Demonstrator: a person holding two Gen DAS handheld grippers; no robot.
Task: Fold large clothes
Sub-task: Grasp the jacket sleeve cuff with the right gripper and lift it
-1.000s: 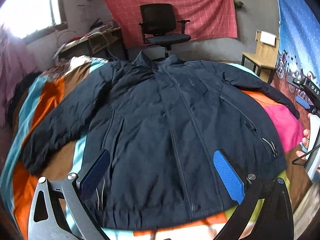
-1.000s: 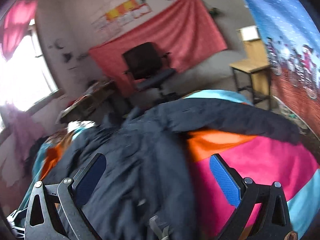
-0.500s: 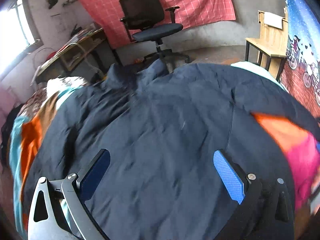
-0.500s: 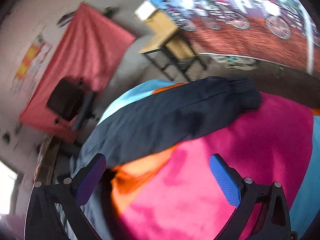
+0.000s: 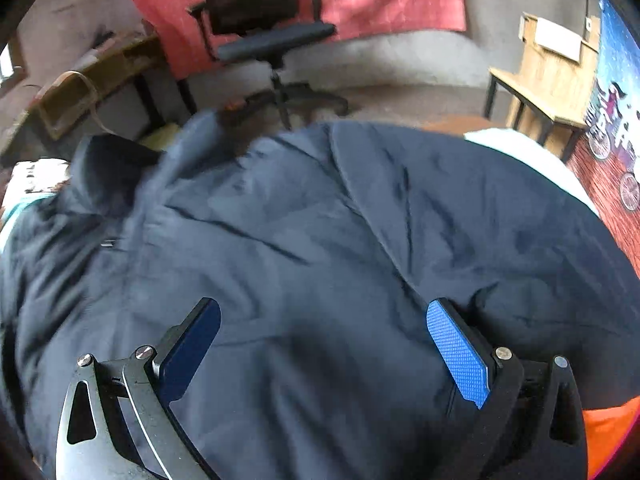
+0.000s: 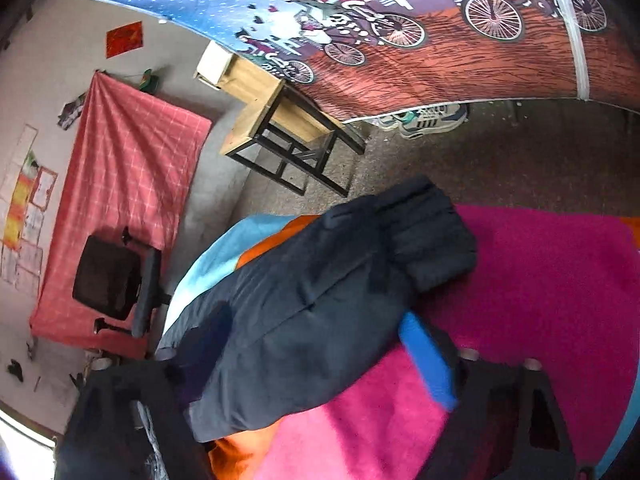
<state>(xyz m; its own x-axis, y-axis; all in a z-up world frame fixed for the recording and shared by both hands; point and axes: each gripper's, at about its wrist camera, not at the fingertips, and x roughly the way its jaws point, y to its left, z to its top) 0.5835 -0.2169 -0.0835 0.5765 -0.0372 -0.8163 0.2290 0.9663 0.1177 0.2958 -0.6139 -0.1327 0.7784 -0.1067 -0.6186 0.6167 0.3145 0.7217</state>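
Observation:
A large dark navy padded jacket (image 5: 320, 240) lies spread front-up on a bed. My left gripper (image 5: 324, 344) is open and empty, low over the jacket's upper chest, near its collar (image 5: 188, 148). In the right wrist view the jacket's right sleeve (image 6: 320, 300) lies across the bedspread, its cuff (image 6: 432, 236) near the bed's edge. My right gripper (image 6: 316, 360) is open, its fingers either side of the sleeve's middle, close above it. The view is blurred.
The bedspread is striped pink (image 6: 540, 300), orange and teal. A black office chair (image 5: 260, 16) and a desk (image 5: 80, 88) stand beyond the bed's head. A wooden side table (image 6: 280, 132) and sneakers (image 6: 428, 118) are on the floor to the right.
My left gripper has moved forward from the jacket's hem up towards the collar. My right gripper has swung right and down onto the right sleeve.

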